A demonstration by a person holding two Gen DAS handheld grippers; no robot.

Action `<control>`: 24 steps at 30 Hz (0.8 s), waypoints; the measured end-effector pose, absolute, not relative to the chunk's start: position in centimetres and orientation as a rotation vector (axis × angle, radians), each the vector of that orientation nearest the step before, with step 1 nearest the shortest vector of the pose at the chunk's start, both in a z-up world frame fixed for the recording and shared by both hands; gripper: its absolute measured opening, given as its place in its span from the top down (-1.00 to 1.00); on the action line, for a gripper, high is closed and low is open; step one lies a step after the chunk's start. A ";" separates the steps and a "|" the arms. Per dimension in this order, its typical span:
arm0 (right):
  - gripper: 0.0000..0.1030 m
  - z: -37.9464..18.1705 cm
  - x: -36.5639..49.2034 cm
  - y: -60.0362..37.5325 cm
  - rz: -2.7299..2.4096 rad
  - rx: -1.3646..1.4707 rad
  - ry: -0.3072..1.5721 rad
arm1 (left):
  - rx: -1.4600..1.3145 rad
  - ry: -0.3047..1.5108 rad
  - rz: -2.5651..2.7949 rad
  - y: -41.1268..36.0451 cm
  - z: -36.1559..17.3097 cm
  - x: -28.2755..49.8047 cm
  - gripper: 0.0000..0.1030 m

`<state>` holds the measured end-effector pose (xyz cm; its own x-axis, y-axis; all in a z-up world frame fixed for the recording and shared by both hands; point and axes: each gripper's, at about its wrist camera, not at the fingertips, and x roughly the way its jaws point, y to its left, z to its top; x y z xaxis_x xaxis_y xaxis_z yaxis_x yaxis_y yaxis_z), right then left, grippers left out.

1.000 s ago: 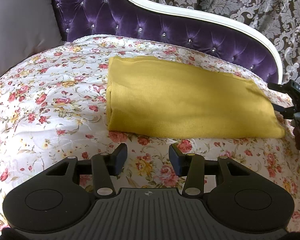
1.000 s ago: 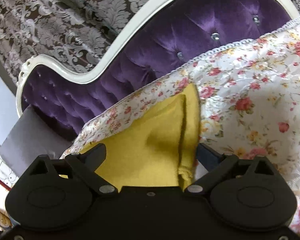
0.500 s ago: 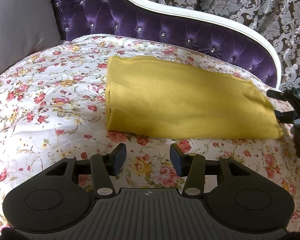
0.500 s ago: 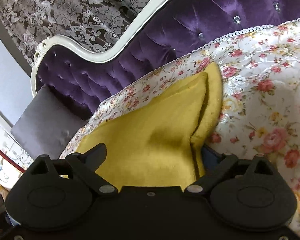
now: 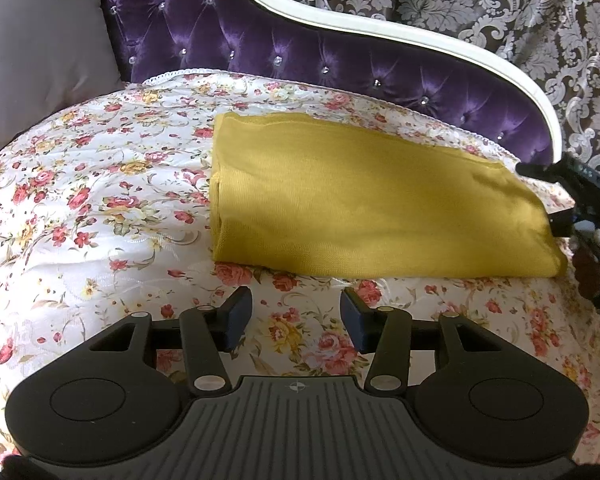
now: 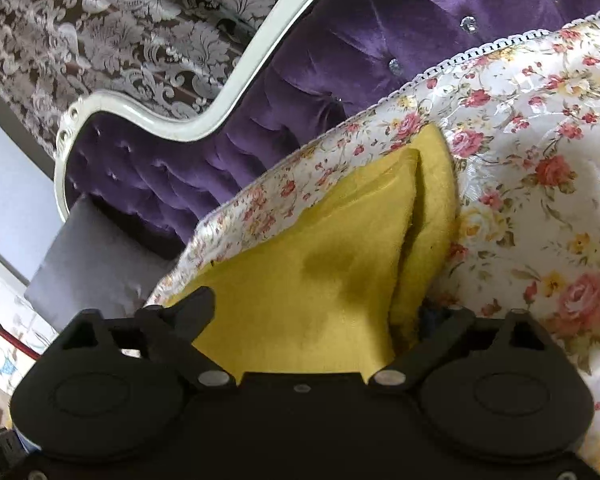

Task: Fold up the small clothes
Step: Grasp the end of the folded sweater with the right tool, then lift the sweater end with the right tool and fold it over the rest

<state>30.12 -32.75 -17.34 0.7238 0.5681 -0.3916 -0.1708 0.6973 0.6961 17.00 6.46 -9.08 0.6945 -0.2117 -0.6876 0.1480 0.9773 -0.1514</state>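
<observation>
While the folded mustard-yellow garment [image 5: 364,200] is spread on the floral bedspread [image 5: 100,208] before the purple tufted headboard [image 5: 300,60], the left gripper [image 5: 296,316] is held just short of it, fingers apart and empty. The right gripper [image 6: 320,312] straddles its end, fingers just closing, not yet clamped.

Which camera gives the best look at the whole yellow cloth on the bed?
The left wrist view: the folded yellow cloth lies fully in sight on the flowered bedspread, every edge visible. The right wrist view shows only its near end from close up, with layered edges, the rest cut off by the tool's body.
</observation>
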 end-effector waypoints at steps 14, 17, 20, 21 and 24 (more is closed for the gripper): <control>0.57 -16.9 29.5 -32.6 0.328 0.624 0.668 | -0.110 0.774 -0.208 6.8 -9.0 16.9 0.08; 0.57 -15.9 29.5 -31.9 0.330 0.614 0.655 | -0.119 0.772 -0.209 6.8 -8.9 16.8 0.08; 0.57 -14.8 29.6 -30.9 0.337 0.586 0.646 | -0.135 0.772 -0.213 7.0 -8.7 16.8 0.08; 0.57 -14.5 29.6 -30.5 0.337 0.579 0.646 | -0.143 0.772 -0.215 7.2 -8.6 16.8 0.08; 0.58 -13.5 29.6 -29.2 0.344 0.564 0.639 | -0.164 0.767 -0.228 7.4 -8.2 16.7 0.07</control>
<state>29.57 -29.23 -13.53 0.7546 0.4658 -0.4622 -0.1302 0.7967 0.5903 16.73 7.40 -8.20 0.6973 -0.2633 -0.6667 0.1442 0.9626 -0.2294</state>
